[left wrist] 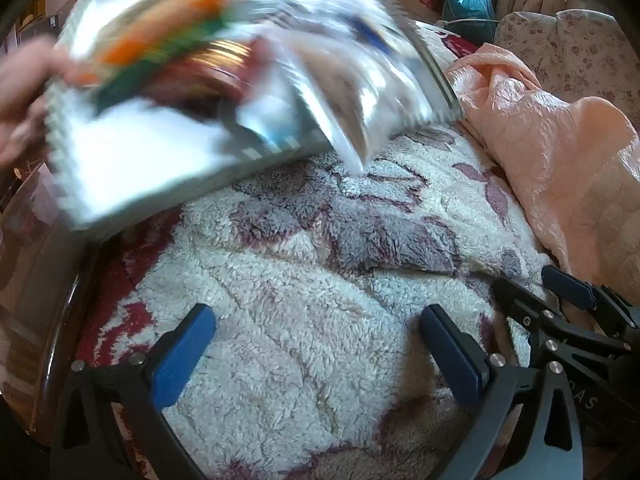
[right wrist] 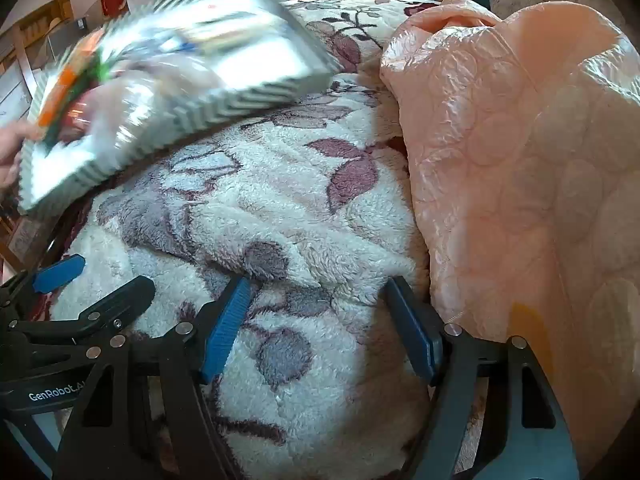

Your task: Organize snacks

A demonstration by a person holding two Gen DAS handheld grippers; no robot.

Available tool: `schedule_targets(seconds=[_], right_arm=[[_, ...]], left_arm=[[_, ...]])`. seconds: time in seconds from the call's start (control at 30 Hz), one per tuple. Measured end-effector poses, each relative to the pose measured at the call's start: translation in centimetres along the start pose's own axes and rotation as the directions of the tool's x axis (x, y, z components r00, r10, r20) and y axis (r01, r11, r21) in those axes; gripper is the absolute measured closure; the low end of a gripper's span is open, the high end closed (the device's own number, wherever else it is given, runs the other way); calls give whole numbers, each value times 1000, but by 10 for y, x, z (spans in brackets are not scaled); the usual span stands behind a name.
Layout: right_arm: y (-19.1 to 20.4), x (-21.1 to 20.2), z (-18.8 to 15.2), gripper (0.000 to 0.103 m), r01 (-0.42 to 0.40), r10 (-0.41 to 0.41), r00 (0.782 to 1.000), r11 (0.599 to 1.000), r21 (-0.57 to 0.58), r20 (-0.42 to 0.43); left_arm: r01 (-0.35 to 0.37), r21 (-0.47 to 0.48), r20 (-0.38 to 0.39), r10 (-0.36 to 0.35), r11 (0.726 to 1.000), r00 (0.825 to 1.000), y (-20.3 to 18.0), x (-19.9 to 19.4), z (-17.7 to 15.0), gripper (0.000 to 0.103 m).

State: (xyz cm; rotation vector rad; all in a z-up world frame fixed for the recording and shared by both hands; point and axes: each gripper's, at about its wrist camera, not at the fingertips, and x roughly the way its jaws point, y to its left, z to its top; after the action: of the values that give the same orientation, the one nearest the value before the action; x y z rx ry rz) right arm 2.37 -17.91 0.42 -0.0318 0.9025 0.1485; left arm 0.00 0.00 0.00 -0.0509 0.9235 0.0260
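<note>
A white slatted basket [left wrist: 140, 168] hangs tilted and motion-blurred above the far left of the bed, held by a person's hand [left wrist: 24, 92]. Blurred snack packets [left wrist: 180, 40] in orange, green, red and clear foil fill it, and one clear packet [left wrist: 352, 120] slides over its lower rim. The right wrist view shows the same basket [right wrist: 168, 120], snacks [right wrist: 80, 92] and hand [right wrist: 12, 148]. My left gripper [left wrist: 316, 316] is open and empty over the fluffy blanket. My right gripper [right wrist: 319, 286] is open and empty beside it. Each shows in the other's view: right gripper [left wrist: 526, 278], left gripper [right wrist: 112, 272].
A cream fluffy blanket [left wrist: 320, 260] with mauve leaves covers the bed. A crumpled pink quilt [right wrist: 520, 160] lies along the right side. A dark wooden bed edge [left wrist: 60, 300] runs down the left. Floral cushions [left wrist: 560, 48] and bags stand at the back.
</note>
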Motion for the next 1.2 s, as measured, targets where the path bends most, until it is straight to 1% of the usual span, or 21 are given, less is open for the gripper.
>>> schedule_targets(seconds=[1.2], right_arm=[[0, 1, -3, 30, -1, 1, 1000, 1000, 1, -2]], left_arm=[[6, 1, -1, -6, 1000, 1000, -1, 0, -1, 0]])
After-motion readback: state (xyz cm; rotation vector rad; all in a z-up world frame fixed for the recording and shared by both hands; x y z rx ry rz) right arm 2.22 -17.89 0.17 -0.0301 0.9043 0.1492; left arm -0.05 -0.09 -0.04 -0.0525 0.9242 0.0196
